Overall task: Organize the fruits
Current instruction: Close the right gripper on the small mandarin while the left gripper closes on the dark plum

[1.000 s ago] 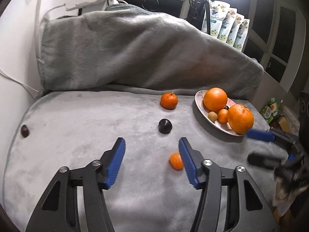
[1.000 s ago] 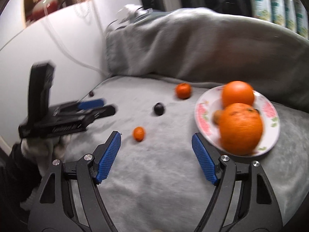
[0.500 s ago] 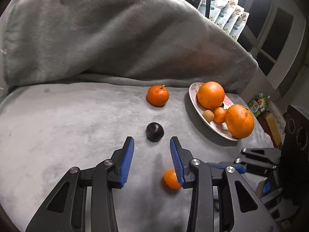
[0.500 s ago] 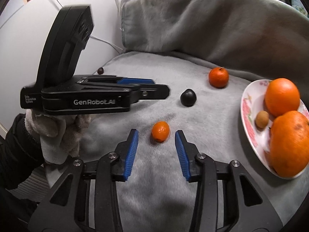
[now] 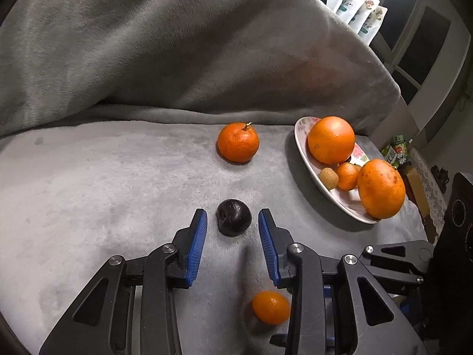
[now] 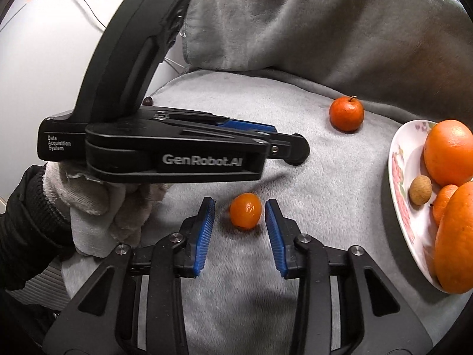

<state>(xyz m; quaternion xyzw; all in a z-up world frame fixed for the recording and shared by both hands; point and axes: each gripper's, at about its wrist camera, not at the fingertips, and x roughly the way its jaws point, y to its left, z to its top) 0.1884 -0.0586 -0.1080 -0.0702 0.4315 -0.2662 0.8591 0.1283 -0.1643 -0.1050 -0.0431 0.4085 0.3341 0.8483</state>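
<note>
A dark round fruit [image 5: 234, 217] lies on the grey blanket between the tips of my left gripper [image 5: 233, 217]. The jaws stand narrow, with a small gap on each side of it. A small orange kumquat [image 6: 246, 214] sits between the tips of my right gripper [image 6: 240, 205]. Those jaws are closing and the pads stay clear of it. A mandarin [image 5: 238, 142] with a stem rests farther back. At the right, a flowered plate [image 5: 298, 142] holds two big oranges, a small orange and a brown longan.
A gloved hand [image 6: 88, 195] holds the left gripper's black body [image 6: 177, 151] just left of and above the kumquat. A tiny dark fruit [image 6: 147, 100] lies at the blanket's far left edge. The blanket rises as a draped wall [image 5: 177, 44] behind. Snack bags [image 5: 354, 6] hang at the back right.
Both grippers came forward and down and narrowed their jaws. The dark fruit now lies between the left tips and the kumquat between the right tips.
</note>
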